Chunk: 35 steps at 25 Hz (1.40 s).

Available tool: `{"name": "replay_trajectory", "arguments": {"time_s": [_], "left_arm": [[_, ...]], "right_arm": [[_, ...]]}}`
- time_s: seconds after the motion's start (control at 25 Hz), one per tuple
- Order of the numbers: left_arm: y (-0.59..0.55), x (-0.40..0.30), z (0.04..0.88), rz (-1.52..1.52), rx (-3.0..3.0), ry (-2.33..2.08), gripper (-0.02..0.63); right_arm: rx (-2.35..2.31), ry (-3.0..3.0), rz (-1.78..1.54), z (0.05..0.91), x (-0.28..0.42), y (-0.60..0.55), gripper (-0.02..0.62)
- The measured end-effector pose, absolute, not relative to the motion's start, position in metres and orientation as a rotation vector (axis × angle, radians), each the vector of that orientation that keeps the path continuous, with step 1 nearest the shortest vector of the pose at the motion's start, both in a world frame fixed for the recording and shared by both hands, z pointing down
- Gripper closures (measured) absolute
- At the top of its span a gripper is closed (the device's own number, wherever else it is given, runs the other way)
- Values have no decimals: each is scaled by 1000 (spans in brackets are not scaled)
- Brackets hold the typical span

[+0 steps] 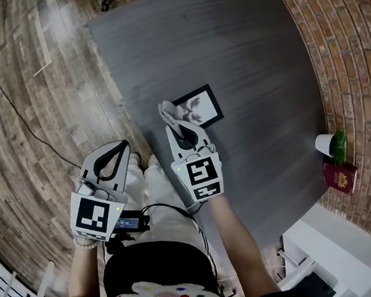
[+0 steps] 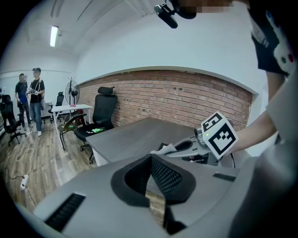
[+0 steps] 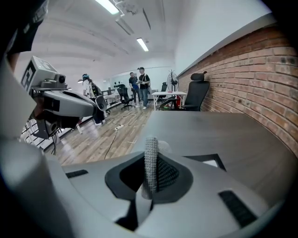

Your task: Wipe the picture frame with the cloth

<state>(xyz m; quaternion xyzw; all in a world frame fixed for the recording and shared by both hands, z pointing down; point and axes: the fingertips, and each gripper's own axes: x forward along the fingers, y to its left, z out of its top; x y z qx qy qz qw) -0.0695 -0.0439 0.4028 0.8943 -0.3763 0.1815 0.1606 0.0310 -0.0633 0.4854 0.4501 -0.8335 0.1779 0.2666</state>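
A black picture frame (image 1: 205, 107) with a pale print lies flat near the table's front left edge; one corner of the picture frame (image 3: 210, 161) shows in the right gripper view. My right gripper (image 1: 167, 107) hovers at the frame's left side, shut on a pale cloth (image 3: 150, 169) that stands pinched between its jaws. The cloth (image 2: 166, 149) also pokes out of the right gripper's tips in the left gripper view. My left gripper (image 1: 125, 145) hangs off the table over the person's lap, jaws shut with nothing between them.
The dark grey table (image 1: 228, 48) stands against a brick wall (image 1: 354, 61). A small plant in a white cup (image 1: 330, 143) and a red book (image 1: 340, 176) sit at the table's right edge. An office chair (image 2: 100, 116), a white desk and two people (image 2: 29, 100) stand across the wooden floor.
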Motion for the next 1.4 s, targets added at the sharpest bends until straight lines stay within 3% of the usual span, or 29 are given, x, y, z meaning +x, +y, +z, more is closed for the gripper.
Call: {"name": "replay_trajectory", "arguments": {"time_s": [1.4], "left_arm": [[-43, -62, 406, 543, 2558, -1056, 595]], "right_arm": [[1572, -1996, 543, 516, 139, -106, 569]]}}
